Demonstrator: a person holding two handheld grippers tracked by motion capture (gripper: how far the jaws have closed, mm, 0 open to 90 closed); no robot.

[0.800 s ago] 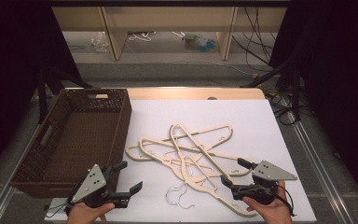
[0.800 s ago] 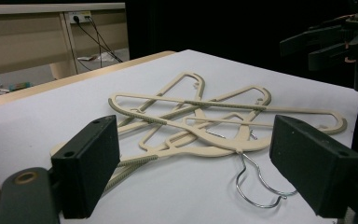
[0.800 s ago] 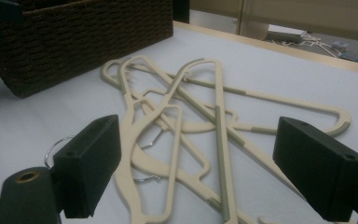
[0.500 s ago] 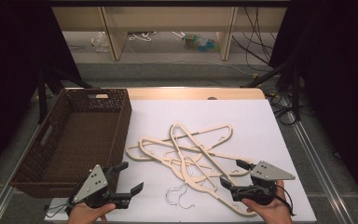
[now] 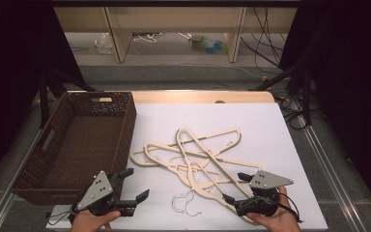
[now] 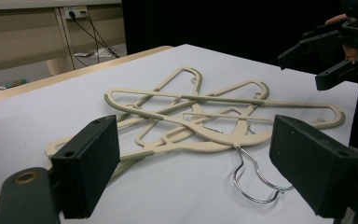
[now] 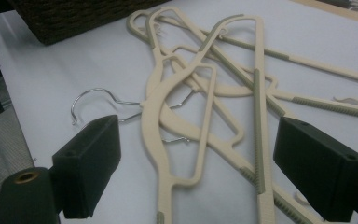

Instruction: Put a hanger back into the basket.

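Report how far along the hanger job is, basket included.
Nothing looks done: the wicker basket holds nothing, and the cream hangers lie tangled on the white table. In hand: nothing either; the left gripper and right gripper are open at the near edge, facing the pile. If the basket is the destination, every hanger remains.

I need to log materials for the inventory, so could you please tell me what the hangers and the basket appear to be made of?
Hangers: likely matte cream plastic, with ribbed grey-green grip strips and shiny wire hooks. Basket: dark brown woven wicker or rattan-like weave, possibly synthetic.
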